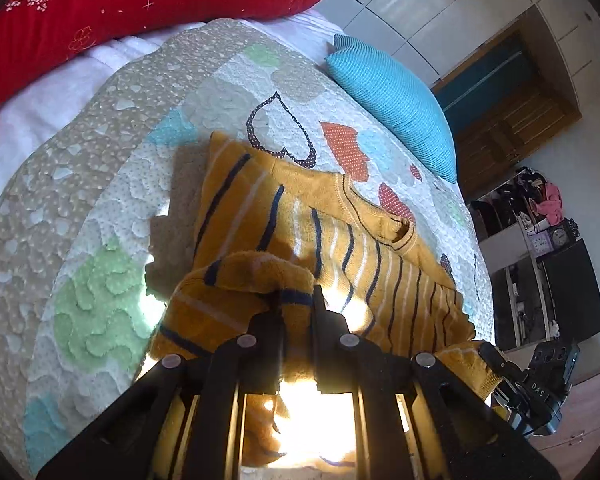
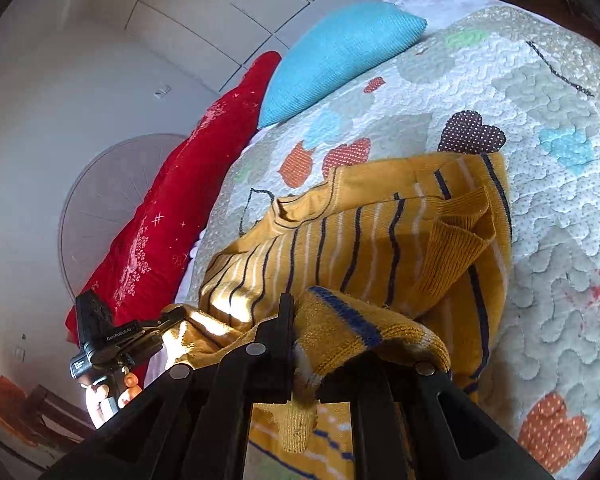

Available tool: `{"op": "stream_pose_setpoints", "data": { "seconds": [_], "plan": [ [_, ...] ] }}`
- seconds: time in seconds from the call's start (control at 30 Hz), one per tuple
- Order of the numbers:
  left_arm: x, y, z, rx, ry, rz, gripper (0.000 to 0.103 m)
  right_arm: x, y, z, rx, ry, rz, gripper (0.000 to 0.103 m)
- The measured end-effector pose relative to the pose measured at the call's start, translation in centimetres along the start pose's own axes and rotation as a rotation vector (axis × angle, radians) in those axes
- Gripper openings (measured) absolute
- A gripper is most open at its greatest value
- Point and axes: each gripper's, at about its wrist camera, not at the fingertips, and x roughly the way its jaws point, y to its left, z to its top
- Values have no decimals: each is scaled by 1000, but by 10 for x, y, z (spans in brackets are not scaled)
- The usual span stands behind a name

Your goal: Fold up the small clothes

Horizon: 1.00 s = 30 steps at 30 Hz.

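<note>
A mustard-yellow knitted sweater with navy and white stripes [image 1: 332, 240] lies on a bed covered by a quilted bedspread with pastel heart patches [image 1: 100, 184], its neckline toward the far side and its near hem lifted off the surface.

The left gripper [image 1: 296, 300] has its jaws drawn nearly together, clamping a bunched fold of the sweater's hem; the knit humps up over the left jaw and hangs down beneath the frame. In the right wrist view this same gripper [image 2: 172, 316] shows at the lower left, pinching the sunlit edge of the cloth, with the person's hand [image 2: 108, 396] around its handle.

The right gripper [image 2: 324, 320] is also closed down on the sweater [image 2: 340, 236]: a thick roll of fabric with a navy band is draped over and covers the right jaw, while the left jaw stands bare against it. A folded sleeve with a ribbed cuff rests across the sweater's right part.

A red velvet pillow with white embroidery [image 2: 172, 208] and a turquoise ribbed pillow [image 2: 340, 52] lie at the far end of the bed.
</note>
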Motion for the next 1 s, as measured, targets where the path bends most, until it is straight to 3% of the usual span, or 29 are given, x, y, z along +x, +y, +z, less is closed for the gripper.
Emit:
{"op": "stream_pose_setpoints", "data": {
  "seconds": [0.07, 0.17, 0.3, 0.37, 0.43, 0.5, 0.67, 0.73, 0.77, 0.87, 1.0],
  "plan": [
    [10, 4, 11, -29, 13, -31, 10, 12, -11, 13, 40, 8, 7, 10],
    [27, 23, 32, -162, 30, -117, 17, 29, -34, 33, 136, 8, 33, 13],
    [41, 40, 50, -299, 13, -190, 35, 45, -58, 53, 247, -29, 30, 36],
    [40, 44, 58, -324, -26, -192, 44, 51, -69, 61, 296, -46, 49, 39],
    [38, 46, 65, -337, -56, -183, 61, 53, -74, 66, 328, -62, 64, 48],
    [36, 48, 69, -342, -72, -151, 64, 54, -75, 71, 339, -73, 70, 50],
    [32, 44, 64, -256, -54, -57, 66, 51, -74, 82, 333, -95, 44, 62],
    [31, 38, 57, -201, -43, -26, 66, 43, -77, 88, 344, -138, 28, 78],
    [30, 35, 53, -175, -37, -11, 66, 37, -78, 91, 355, -161, 16, 80],
    [25, 18, 42, -75, -36, 31, 66, 17, -76, 95, 345, -189, -4, 80],
    [24, -6, 25, 107, -68, 124, 66, 1, -41, 77, 176, -155, -54, 78]
  ]
}}
